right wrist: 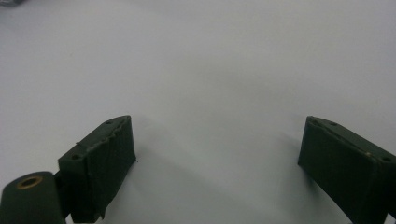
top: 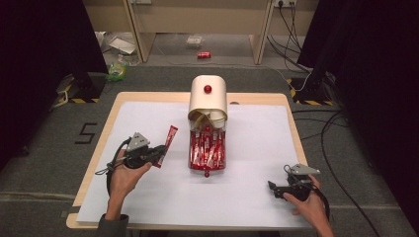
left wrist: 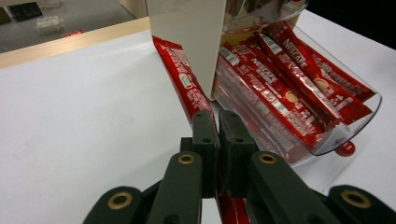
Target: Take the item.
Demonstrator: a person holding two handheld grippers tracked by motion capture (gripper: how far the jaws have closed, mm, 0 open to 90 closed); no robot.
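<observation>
Gripping a red coffee stick (top: 168, 142), the left gripper (top: 159, 153) sits beside a clear dispenser (top: 207, 123) of sticks; right gripper (top: 273, 189) open.

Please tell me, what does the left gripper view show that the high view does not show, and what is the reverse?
Left gripper view: the Nescafe lettering on the sachets in the clear tray, and the left gripper seen close, its fingers shut on one red sachet that sticks out past the tips.

High view: the right gripper, open and resting on the white sheet, both of the person's hands, the cream lid with its red knob on top, and the floor beyond the table.

Both: the held sachet, the tray of sachets, the cream lid and the white sheet.
</observation>
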